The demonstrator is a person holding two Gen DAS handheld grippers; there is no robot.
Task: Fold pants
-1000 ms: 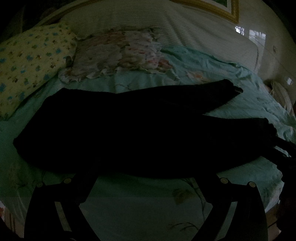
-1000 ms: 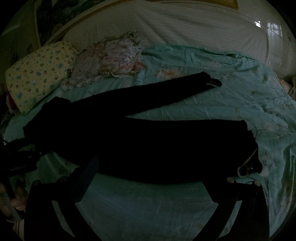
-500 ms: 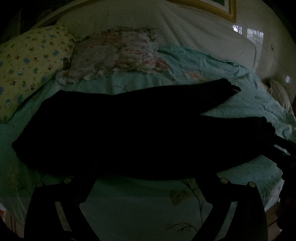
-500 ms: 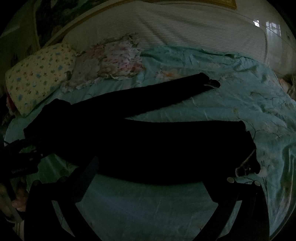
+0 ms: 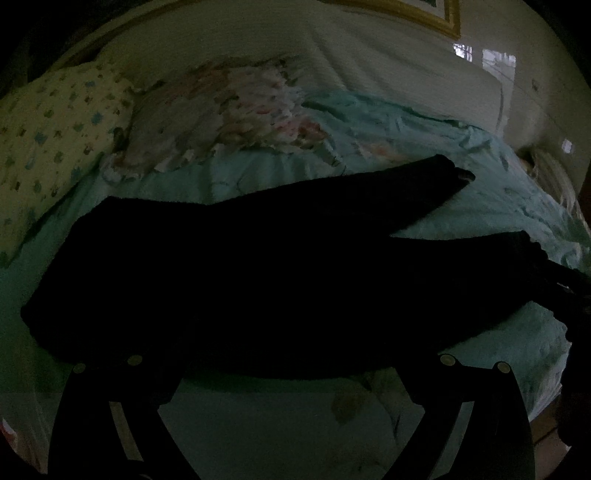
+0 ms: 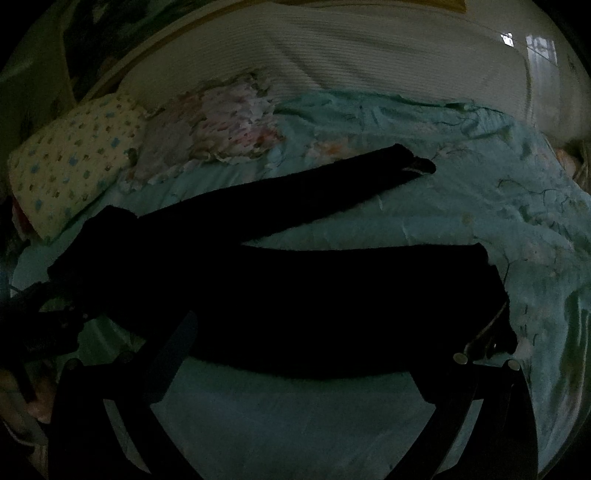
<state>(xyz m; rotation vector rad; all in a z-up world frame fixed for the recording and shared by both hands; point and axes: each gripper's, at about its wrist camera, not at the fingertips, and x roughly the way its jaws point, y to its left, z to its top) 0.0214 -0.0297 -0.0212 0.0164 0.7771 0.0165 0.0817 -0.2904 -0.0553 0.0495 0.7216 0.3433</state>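
Overall, we found the black pants (image 5: 236, 273) lying flat on the bed (image 5: 280, 417), spread across a teal floral bedspread, with the waist end toward the left of both views and the two legs splayed apart toward the right. We noted that the far leg (image 6: 303, 192) ran up toward the headboard (image 6: 369, 59), while the near leg (image 6: 369, 295) lay along the front edge of the bed. We recorded a yellow spotted pillow (image 5: 48, 147) and a floral pillow (image 5: 221, 114) side by side at the head of the bed, both clear of the pants. We observed the left tongs (image 5: 288, 354) with their fingers spread wide over the near edge of the garment, gripping nothing. We observed the right tongs (image 6: 306, 350) likewise spread wide over the near leg, with nothing held between them. We could not tell whether either pair touched the cloth, the light being very poor. We also saw a framed picture (image 5: 417, 14) on the wall above the headboard.
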